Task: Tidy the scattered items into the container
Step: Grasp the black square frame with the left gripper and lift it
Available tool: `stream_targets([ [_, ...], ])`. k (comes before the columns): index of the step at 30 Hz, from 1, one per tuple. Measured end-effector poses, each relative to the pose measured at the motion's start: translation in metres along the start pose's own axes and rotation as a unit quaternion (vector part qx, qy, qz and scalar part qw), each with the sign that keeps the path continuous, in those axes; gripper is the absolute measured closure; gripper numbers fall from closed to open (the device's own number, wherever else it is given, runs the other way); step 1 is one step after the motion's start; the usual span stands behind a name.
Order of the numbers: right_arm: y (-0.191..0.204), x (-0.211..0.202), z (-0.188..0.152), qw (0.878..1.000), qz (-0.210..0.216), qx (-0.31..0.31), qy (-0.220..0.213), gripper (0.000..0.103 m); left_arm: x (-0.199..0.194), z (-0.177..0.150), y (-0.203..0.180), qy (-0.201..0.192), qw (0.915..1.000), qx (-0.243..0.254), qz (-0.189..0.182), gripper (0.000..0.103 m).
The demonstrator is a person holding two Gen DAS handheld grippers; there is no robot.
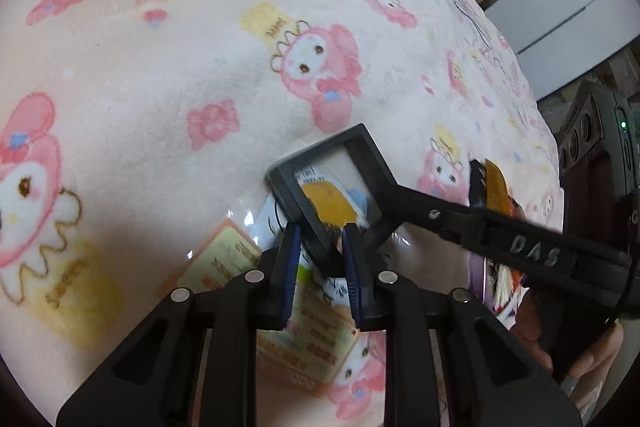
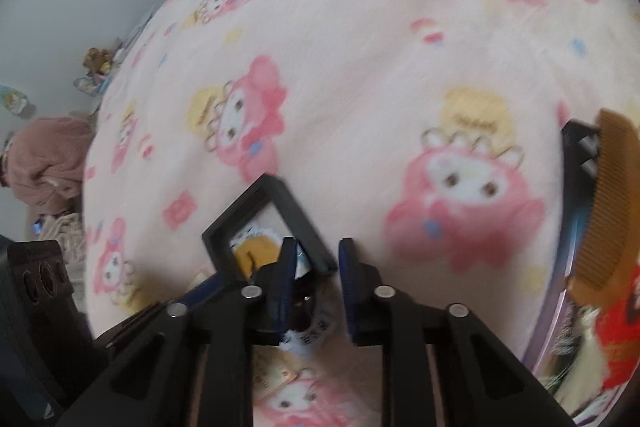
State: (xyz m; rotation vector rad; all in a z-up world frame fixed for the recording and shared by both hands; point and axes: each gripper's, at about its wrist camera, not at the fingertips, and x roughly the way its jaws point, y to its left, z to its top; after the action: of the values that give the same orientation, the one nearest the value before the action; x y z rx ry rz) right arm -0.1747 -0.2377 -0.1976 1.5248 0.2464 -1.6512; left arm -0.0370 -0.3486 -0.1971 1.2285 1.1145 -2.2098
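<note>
A small black square frame with a clear window over a yellow and blue picture stands tilted above a plastic-wrapped card on the pink cartoon blanket. My left gripper has its blue pads on either side of the frame's lower corner. My right gripper straddles the frame's other edge; its arm reaches in from the right in the left wrist view. Neither grip looks fully tight. A brown comb lies on a colourful round container at the right.
The blanket covers a bed. White cabinets and a dark device stand beyond its right edge. On the floor to the left sit a brown garment and small toys.
</note>
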Motion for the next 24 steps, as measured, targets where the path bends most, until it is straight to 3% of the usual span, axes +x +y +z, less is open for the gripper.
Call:
stream_targets([
  [5, 0.007, -0.002, -0.03, 0.998, -0.014, -0.029, 0.047, 0.086, -0.005, -0.021, 0.01, 0.055, 0.9976, -0.009, -0.04, 0.083],
  [8, 0.009, -0.007, -0.038, 0.998, 0.001, -0.037, 0.053, 0.087, -0.009, -0.024, 0.014, 0.046, 0.9981, -0.012, -0.04, 0.083],
  [11, 0.009, -0.008, -0.034, 0.999, -0.012, -0.031, 0.034, 0.087, -0.01, -0.016, 0.014, 0.03, 0.9989, -0.019, -0.031, 0.083],
  [15, 0.009, 0.006, -0.029, 0.998, 0.004, -0.032, 0.055, 0.086, -0.006, -0.008, 0.009, 0.018, 0.9997, -0.013, -0.006, 0.083],
  [18, 0.011, 0.0, -0.031, 0.998, 0.001, -0.035, 0.043, 0.086, -0.013, -0.007, 0.004, 0.018, 0.9996, -0.011, -0.02, 0.075],
  [24, 0.019, -0.031, -0.04, 0.999, 0.006, -0.038, 0.014, 0.087, -0.044, -0.01, -0.019, 0.0, 0.9993, 0.028, -0.026, 0.075],
])
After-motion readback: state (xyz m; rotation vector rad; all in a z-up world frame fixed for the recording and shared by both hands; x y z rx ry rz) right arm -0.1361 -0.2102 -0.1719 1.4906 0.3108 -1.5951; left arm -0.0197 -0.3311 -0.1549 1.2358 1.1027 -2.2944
